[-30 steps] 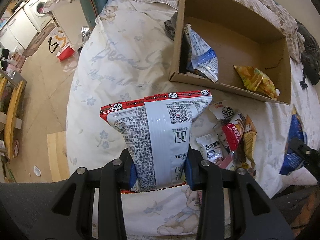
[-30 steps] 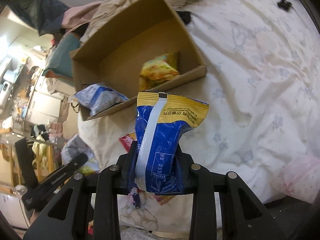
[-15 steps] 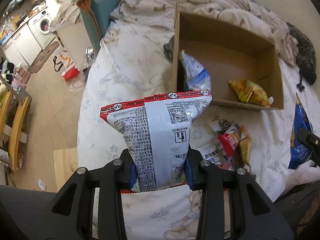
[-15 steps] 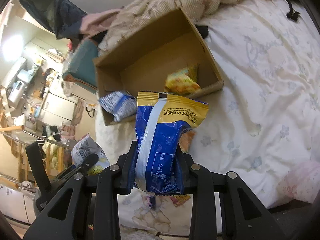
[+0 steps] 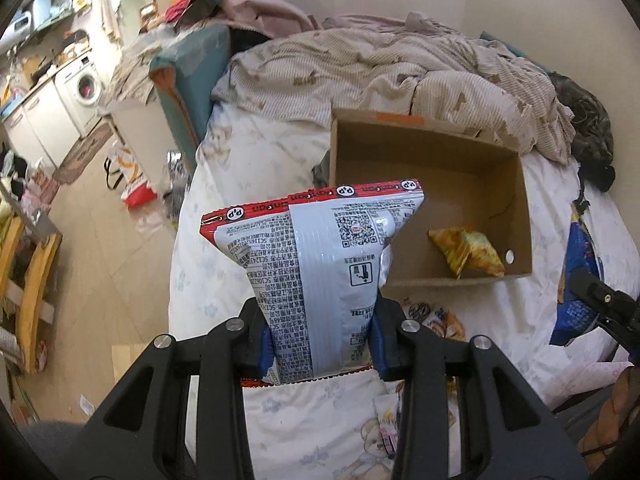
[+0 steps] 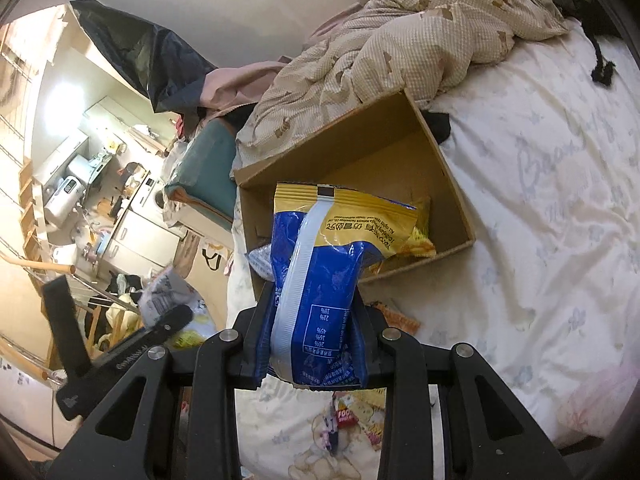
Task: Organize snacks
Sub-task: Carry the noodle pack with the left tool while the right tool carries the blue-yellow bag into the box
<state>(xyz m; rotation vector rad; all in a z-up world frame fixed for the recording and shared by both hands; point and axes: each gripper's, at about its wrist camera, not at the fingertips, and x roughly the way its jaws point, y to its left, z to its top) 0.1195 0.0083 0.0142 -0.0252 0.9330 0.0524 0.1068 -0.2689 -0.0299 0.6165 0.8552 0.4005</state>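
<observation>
Two snack packets are held above the bed (image 5: 248, 152), one in each claw. To the left of the cardboard box (image 5: 432, 136), the left claw (image 5: 320, 344) is closed on a silver-and-red packet (image 5: 316, 264), which is held upright and hides the box's near left corner. Inside the box, a yellow snack bag (image 5: 466, 254) is seen against the near wall. Just in front of the box, a few loose snacks (image 5: 436, 320) are scattered on the sheet. To the right of the box, the right claw (image 6: 316, 344) is clamped on a blue-and-yellow packet (image 6: 324, 276), also upright. Behind the box, a crumpled beige quilt (image 5: 400, 64) is piled.
</observation>
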